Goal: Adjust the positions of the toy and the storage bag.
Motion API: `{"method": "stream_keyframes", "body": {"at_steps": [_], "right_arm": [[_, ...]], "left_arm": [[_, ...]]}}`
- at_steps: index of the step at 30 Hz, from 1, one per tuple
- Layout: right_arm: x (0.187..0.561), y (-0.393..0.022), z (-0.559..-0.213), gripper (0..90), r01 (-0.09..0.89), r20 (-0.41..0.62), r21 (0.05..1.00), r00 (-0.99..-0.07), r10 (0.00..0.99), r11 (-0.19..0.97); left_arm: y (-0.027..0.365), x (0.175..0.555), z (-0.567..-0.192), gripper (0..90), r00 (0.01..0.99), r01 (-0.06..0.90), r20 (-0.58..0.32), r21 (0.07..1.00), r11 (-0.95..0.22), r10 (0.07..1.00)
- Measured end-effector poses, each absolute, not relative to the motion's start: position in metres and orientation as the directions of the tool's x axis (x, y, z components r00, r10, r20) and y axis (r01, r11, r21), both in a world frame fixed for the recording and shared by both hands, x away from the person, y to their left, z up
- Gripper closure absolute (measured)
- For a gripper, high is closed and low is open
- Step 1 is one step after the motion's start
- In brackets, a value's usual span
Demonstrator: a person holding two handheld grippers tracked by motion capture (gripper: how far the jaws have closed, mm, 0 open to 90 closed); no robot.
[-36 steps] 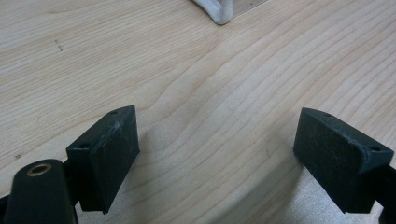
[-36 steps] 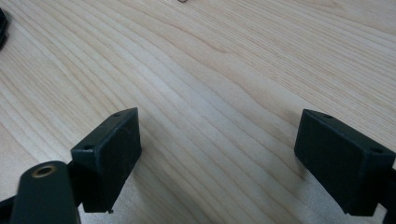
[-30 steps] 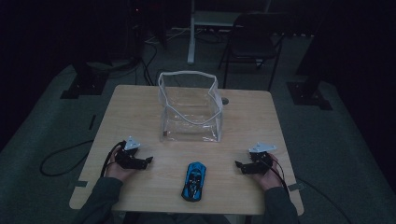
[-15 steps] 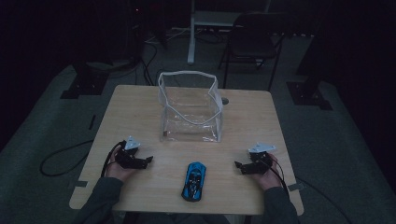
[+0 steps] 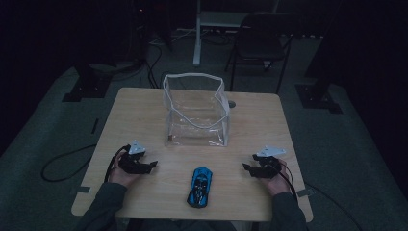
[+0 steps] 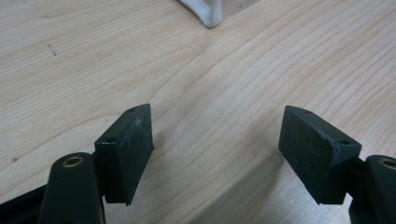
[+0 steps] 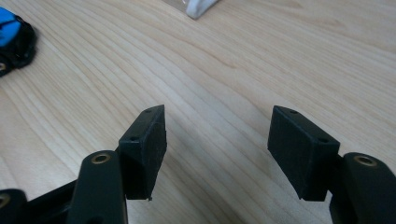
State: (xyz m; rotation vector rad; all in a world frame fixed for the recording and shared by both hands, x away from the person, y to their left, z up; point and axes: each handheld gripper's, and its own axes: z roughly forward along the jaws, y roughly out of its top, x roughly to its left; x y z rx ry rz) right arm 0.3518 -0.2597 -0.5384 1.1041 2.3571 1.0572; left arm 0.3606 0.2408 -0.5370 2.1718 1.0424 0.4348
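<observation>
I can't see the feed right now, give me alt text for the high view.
A blue toy car lies on the wooden table between the left tool and right tool, both open and empty. A clear bag stands open behind the car.

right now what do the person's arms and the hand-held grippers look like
Each hand-held gripper, left and right, is black, with a pale grey three-cornered plate on top and a black cable trailing back along the wrist. In the gripper views the jaws are matte black rectangular pads with small holes, on black arms with brass-coloured rivets. The sleeves are dark grey-green and reach the wrists.
</observation>
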Motion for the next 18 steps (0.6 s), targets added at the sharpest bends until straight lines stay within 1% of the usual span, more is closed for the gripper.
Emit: {"method": "stream_keyframes", "body": {"at_steps": [1,4,9,14,18], "right_arm": [[0.351,-0.259,-0.537,37.1,0.517,0.012,0.742,-0.647,0.762,0.427],[0.351,-0.258,-0.532,37.1,0.511,0.006,0.744,-0.65,0.76,0.431],[0.353,-0.257,-0.524,36.1,0.498,0.015,0.758,-0.658,0.752,0.421],[0.357,-0.251,-0.516,34.7,0.479,0.002,0.767,-0.668,0.745,0.428],[0.361,-0.245,-0.508,35.8,0.46,-0.007,0.776,-0.679,0.734,0.432]], "left_arm": [[0.241,0.361,-0.536,29.9,0.625,0.554,0.002,0.704,-0.445,0.78],[0.242,0.362,-0.533,31.2,0.63,0.546,-0.002,0.712,-0.441,0.777],[0.24,0.364,-0.528,30.5,0.635,0.539,0.003,0.715,-0.446,0.773],[0.237,0.366,-0.526,30.8,0.646,0.534,0.009,0.709,-0.46,0.763],[0.237,0.369,-0.524,31.8,0.645,0.532,0.001,0.717,-0.45,0.764]]}}
